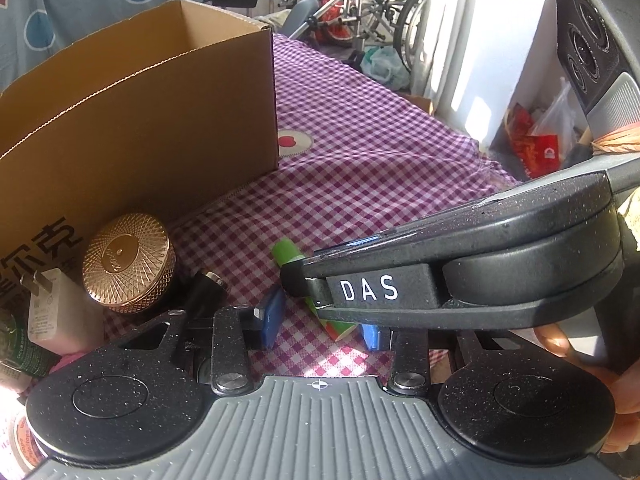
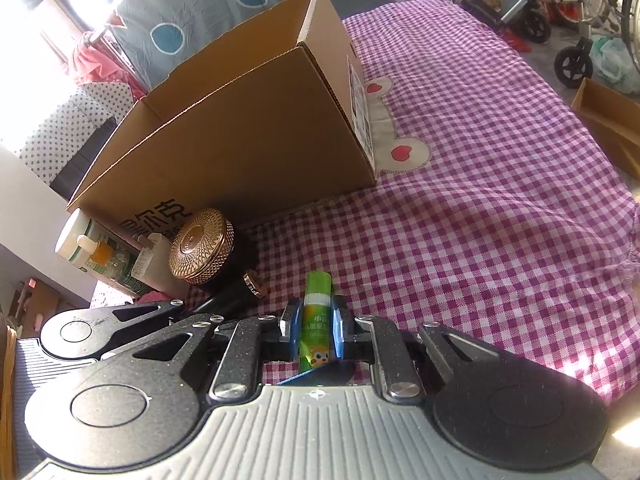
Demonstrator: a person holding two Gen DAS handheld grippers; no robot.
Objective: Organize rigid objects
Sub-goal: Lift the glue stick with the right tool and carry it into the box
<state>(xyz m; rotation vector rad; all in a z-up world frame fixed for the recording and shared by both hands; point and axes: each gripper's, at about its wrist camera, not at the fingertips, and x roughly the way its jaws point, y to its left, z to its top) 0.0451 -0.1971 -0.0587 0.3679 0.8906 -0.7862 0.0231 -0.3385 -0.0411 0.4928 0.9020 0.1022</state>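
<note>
While the right gripper (image 2: 316, 330) is clamped on the green tube (image 2: 316, 312), its blue pads pressing both sides, the tube lies on the checked cloth (image 2: 480, 220) pointing toward twelve o'clock. At ten o'clock from it stand the gold-lidded jar (image 2: 202, 246), a white charger (image 2: 154, 256) and a green-labelled bottle (image 2: 100, 256), all against the open cardboard box (image 2: 240, 136). The left gripper (image 1: 320, 326) hangs unclenched, pads apart on either side of the tube's end, the right gripper crossing above it.
</note>
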